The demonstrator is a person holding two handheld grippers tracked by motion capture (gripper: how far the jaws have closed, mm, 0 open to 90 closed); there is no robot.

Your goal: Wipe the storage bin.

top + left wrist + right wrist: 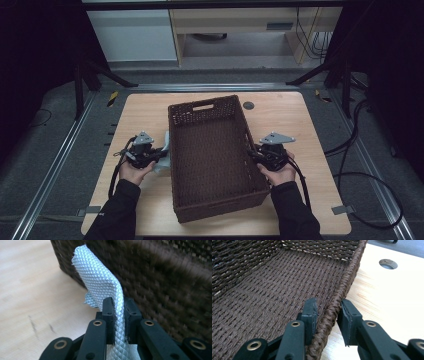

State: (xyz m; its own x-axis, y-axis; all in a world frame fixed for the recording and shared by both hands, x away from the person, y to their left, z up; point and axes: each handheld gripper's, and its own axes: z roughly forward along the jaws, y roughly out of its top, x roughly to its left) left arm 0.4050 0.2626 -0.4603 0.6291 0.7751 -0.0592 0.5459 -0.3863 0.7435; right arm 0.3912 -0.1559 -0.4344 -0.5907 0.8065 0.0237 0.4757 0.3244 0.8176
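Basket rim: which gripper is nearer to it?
Right. The right gripper straddles the basket rim, one finger inside the wall and one outside. The left gripper sits outside the opposite wall, shut on a pale cloth.

Light wood table with a round grommet hole up around 1 o'clock. Black cables trailing over grey floor at 3 o'clock.
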